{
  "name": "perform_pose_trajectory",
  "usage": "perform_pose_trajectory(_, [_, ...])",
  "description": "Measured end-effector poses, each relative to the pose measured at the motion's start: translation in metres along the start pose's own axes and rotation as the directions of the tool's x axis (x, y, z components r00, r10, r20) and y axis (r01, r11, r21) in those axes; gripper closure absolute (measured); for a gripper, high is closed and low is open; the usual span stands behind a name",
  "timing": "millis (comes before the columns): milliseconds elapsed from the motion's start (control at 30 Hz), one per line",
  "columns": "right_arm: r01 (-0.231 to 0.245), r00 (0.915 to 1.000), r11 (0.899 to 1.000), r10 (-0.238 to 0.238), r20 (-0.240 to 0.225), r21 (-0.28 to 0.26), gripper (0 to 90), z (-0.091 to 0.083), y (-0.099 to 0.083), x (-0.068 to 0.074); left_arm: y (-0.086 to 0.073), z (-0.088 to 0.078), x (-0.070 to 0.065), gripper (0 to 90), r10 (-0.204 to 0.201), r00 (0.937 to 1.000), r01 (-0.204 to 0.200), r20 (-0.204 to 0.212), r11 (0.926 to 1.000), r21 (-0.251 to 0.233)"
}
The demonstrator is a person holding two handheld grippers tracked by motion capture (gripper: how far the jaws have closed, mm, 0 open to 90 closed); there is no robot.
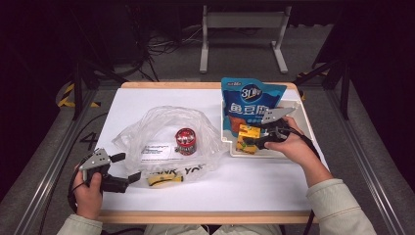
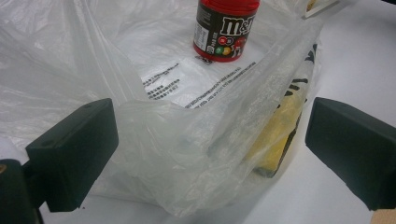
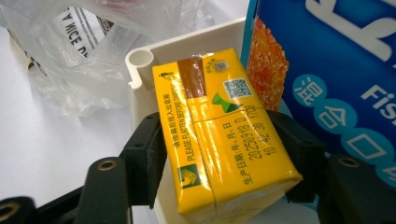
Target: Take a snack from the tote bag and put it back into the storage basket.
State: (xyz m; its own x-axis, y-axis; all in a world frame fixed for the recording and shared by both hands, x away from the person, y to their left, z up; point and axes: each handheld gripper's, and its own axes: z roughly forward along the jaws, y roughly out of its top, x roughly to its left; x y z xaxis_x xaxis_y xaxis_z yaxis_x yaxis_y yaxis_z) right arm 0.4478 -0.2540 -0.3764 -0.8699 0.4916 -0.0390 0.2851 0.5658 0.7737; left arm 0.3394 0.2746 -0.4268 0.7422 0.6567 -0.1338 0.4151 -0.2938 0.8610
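Straddling a yellow carton (image 3: 224, 135) at the near-left corner of the white tray (image 3: 140, 79), the right gripper (image 3: 224, 163) has its jaws pressed to the carton's two sides; a blue pouch (image 1: 250, 105) leans just beside it; the left gripper (image 2: 210, 149) stands with jaws wide apart around the rim of a clear bag (image 2: 177, 140), not pinching it; inside lie a red jar (image 2: 225, 28) and a yellow pack (image 2: 275, 135).
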Motion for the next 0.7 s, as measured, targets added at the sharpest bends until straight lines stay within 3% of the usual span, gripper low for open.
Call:
perform_pose_trajectory(267, [0.005, 0.9992, 0.999, -0.003, 0.041, -0.042, 39.5, -0.015, 0.002, 0.002, 0.001, 0.001, 0.000, 3.3, 0.003, 1.0000, -0.003, 0.002, 1.0000, 0.003])
perform_pose_trajectory(433, [0.036, 0.9958, 0.997, -0.030, 0.087, -0.069, 39.6, -0.027, 0.004, 0.009, 0.001, 0.002, 0.000, 3.3, 0.004, 1.0000, -0.004, 0.006, 1.0000, 0.006])
perform_pose_trajectory(600, [0.039, 0.9951, 0.992, -0.028, 0.095, -0.119, 41.7, -0.039, 0.009, 0.015, 0.001, 0.002, 0.000, 3.3, 0.002, 1.0000, -0.002, 0.002, 1.0000, 0.003])
perform_pose_trajectory(700, [0.067, 0.9925, 0.991, -0.054, 0.110, -0.120, 45.7, -0.045, 0.011, 0.021, 0.001, 0.001, -0.001, 3.3, 0.004, 1.0000, -0.004, 0.000, 1.0000, 0.004])
